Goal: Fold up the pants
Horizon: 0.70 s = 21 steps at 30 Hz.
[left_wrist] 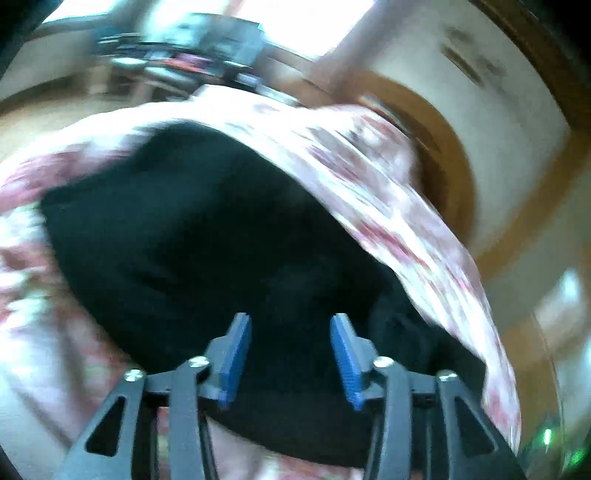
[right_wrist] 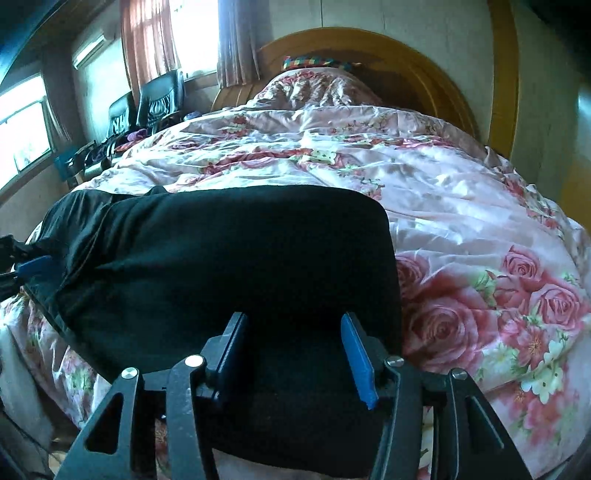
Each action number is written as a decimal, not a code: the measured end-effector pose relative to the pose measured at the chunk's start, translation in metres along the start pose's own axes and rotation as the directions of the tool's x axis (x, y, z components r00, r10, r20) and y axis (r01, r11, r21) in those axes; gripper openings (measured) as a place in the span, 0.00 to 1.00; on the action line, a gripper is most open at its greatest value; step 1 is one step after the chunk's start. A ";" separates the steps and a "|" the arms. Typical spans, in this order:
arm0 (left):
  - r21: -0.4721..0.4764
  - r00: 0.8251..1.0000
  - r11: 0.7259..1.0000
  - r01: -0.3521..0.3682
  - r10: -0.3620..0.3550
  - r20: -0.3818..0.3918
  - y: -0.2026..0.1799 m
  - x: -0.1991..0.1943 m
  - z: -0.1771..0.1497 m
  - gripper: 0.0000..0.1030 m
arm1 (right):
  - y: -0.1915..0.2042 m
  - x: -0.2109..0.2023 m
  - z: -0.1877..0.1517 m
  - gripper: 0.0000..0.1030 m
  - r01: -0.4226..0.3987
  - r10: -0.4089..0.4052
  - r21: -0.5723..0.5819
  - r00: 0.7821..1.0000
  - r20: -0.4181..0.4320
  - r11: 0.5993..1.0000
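Observation:
Black pants (right_wrist: 229, 258) lie flat on a pink floral bed cover (right_wrist: 461, 229), folded into a broad band running left to right near the bed's front edge. My right gripper (right_wrist: 295, 328) is open, its blue pads just above the near right part of the pants, holding nothing. My left gripper (left_wrist: 291, 328) is open over the same black pants (left_wrist: 192, 236); that view is blurred by motion. The left gripper's blue pad also shows in the right wrist view (right_wrist: 35, 267) at the pants' left end.
A wooden headboard (right_wrist: 436, 70) and a covered pillow (right_wrist: 317, 88) are at the far end of the bed. Black chairs (right_wrist: 155, 99) with clothes stand along the left side under curtained windows (right_wrist: 184, 33). The bed edge drops off at the lower left.

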<state>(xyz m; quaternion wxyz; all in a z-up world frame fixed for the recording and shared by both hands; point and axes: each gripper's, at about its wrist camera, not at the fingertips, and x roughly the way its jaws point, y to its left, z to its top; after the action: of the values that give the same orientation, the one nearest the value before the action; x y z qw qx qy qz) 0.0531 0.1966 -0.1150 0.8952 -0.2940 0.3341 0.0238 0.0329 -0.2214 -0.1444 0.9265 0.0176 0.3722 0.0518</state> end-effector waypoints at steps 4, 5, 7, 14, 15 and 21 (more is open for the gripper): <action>-0.260 0.976 0.961 -0.097 0.143 0.163 0.065 -0.035 0.009 0.69 | 0.000 0.000 0.000 0.57 -0.007 0.007 0.006 1.000 0.002 1.000; -0.311 0.973 0.944 -0.111 0.167 0.160 0.078 -0.036 0.010 0.71 | 0.000 0.000 0.000 0.58 -0.010 0.010 0.009 1.000 0.002 1.000; -0.379 0.976 0.917 -0.126 0.182 0.117 0.098 -0.029 0.010 0.71 | 0.000 -0.001 0.000 0.59 -0.016 0.016 0.016 1.000 0.004 1.000; -0.204 0.985 0.971 -0.122 0.143 0.091 0.083 0.004 0.028 0.73 | 0.000 -0.001 0.000 0.66 -0.035 0.035 0.017 0.999 0.009 0.999; -0.202 0.986 0.969 -0.139 0.155 0.065 0.083 0.013 0.028 0.73 | 0.001 -0.001 0.000 0.67 -0.037 0.037 0.014 0.999 0.008 0.999; -0.324 0.992 0.943 -0.080 0.107 0.068 0.105 0.024 0.030 0.73 | 0.003 0.000 0.001 0.69 -0.040 0.040 0.016 0.999 0.009 0.999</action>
<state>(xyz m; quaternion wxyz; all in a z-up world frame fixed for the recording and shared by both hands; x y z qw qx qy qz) 0.0644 0.2960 -0.1653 0.8468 -0.4180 0.3009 0.1327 0.0336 -0.2187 -0.1431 0.9267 0.0329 0.3683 0.0670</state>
